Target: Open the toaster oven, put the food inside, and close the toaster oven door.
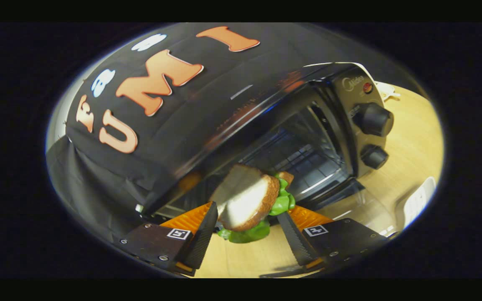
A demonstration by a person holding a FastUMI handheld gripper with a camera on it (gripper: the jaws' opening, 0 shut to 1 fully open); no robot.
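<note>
Two black ribbed fingers (pixel 201 240) of the handheld gripper (pixel 247 228) rise from the lower centre of the frame and clamp a sandwich (pixel 247 200) between them, one pad pressing on each side. Orange panels back the fingers, and each black finger mount carries a small square marker. The sandwich, held tilted, shows a pale bread face with a brown crust toward the camera, green lettuce bulging out below and to the right, and a second brown slice just visible behind the lettuce. It hangs clear of the light wooden table (pixel 412 150), which fills the lower right of the frame and shows again beneath the fingers.

Just beyond the sandwich, at centre right, stands the toaster oven (pixel 308 138), its whole body leaning in the fisheye view. Its door (pixel 345 194) is folded down and open, the glass lying flat in front of the cavity and catching reflections of the table. Inside the dark cavity a wire rack (pixel 303 161) is visible. The sandwich sits in front of the opening, above the near part of the lowered door, not yet inside. On the oven's grey control panel, upper right, are two black knobs (pixel 374 119), one above the other, with a small red light above them. A white object (pixel 419 200) lies on the table at the far right.
</note>
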